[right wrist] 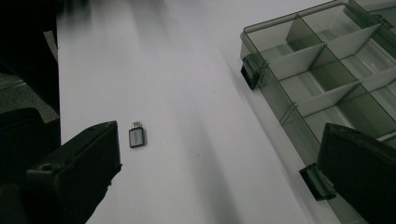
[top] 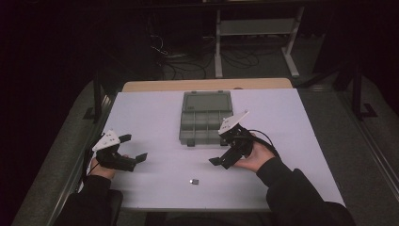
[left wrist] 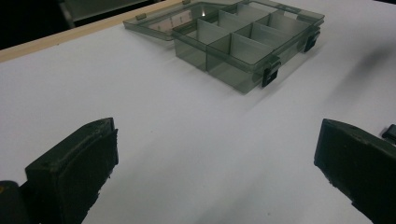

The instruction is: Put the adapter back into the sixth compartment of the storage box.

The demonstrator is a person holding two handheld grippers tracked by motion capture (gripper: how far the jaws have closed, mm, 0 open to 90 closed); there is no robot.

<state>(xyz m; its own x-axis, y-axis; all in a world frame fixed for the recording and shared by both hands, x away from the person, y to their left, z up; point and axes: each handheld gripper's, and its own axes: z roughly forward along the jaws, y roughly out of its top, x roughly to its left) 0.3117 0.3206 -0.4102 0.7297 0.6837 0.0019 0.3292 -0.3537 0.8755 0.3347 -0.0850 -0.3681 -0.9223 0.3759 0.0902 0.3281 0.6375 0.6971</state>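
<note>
A grey see-through compartment box lies at the middle of the white table, its lid folded back flat behind it and its cells empty as far as I can see. The box also appears in the left gripper view and the right gripper view. A small silver-and-black adapter rests near the table's front edge, close to my right gripper's left jaw. My left gripper stands open at the left, over bare table. My right gripper is open just in front of the box's right corner.
The white tabletop ends in a wooden strip at the back. Behind it, on the dark floor, stand a metal frame and loose cables. Bare table lies left of the box and between the grippers.
</note>
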